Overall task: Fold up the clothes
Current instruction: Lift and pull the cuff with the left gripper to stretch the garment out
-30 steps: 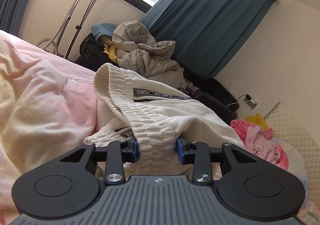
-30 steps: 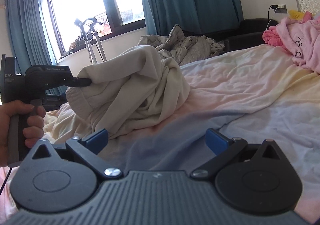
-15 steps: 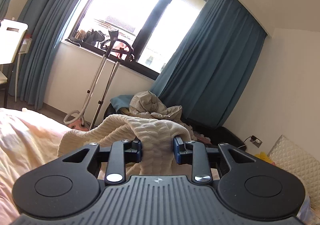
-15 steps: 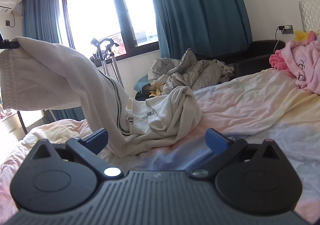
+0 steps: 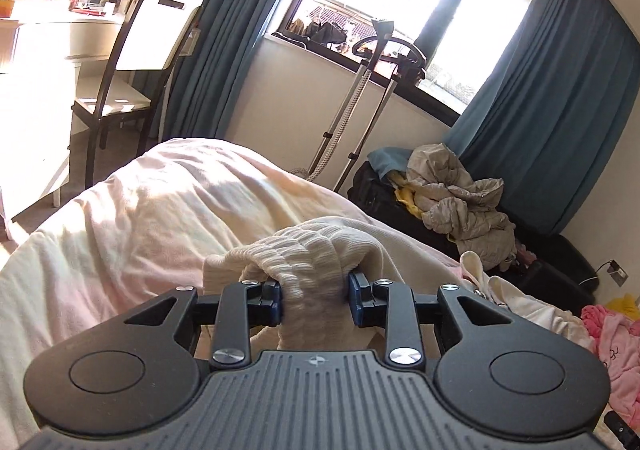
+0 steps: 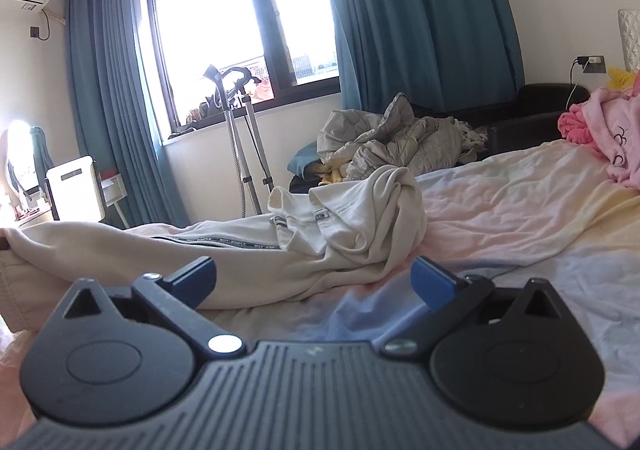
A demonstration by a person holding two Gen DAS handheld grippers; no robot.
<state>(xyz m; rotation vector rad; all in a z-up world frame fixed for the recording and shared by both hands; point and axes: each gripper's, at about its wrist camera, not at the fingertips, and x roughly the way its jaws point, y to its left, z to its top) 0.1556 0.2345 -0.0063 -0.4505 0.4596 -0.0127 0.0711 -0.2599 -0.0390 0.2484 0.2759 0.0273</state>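
A: What does the left hand-held gripper (image 5: 314, 300) have, low in the middle of its frame?

B: Its blue pads pinch a bunched, waffle-ribbed elastic band of cream trousers (image 5: 316, 250); the jaws eased a touch wider just now with the cloth between them.

A: And where is the rest of the garment?

B: In the right wrist view, the cream trousers (image 6: 224, 254) stretch from the left edge across the frame's middle, soft cotton with a dark printed stripe, ending in a crumpled heap on the bed (image 6: 520, 218), whose wrinkled sheet is pale pink and yellow.

A: The right hand-held gripper (image 6: 314, 282)?

B: Spread wide at lower centre, its blue pads holding nothing, just in front of the cloth
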